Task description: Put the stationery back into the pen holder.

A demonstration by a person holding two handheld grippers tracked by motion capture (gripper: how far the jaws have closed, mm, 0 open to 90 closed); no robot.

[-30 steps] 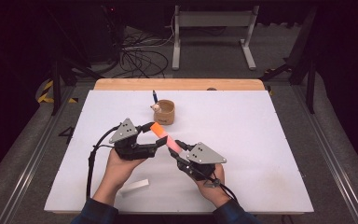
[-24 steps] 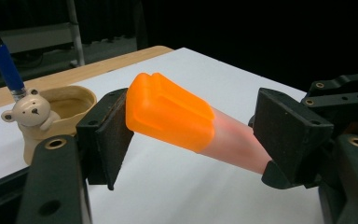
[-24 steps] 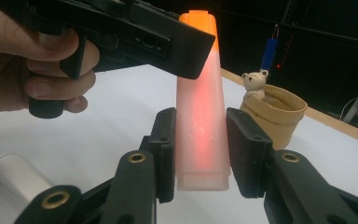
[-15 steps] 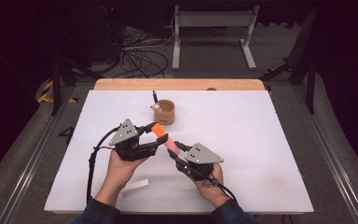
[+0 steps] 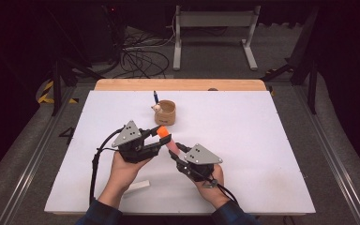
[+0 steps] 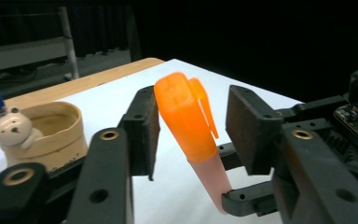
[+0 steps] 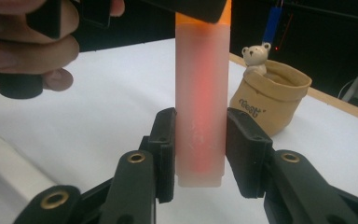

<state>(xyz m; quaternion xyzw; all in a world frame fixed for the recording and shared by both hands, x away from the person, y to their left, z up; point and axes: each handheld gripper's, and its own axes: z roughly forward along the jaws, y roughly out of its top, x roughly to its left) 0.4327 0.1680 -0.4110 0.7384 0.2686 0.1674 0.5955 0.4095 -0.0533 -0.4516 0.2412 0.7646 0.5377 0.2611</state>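
Marker (image 7: 200, 93), frame centre: light, stiff, smooth plastic. Right gripper (image 7: 200, 154) jaws clamp barrel. Left gripper (image 6: 191, 126) jaws, just closing, not yet pressing cap (image 6: 184, 112); grip cap mid-length.

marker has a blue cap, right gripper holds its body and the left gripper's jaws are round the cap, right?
Not quite: the cap is orange, not blue, as the left gripper view shows. The rest holds: the right gripper grips the marker by its pale body, and the left gripper has its jaws either side of the cap, having just been closing.
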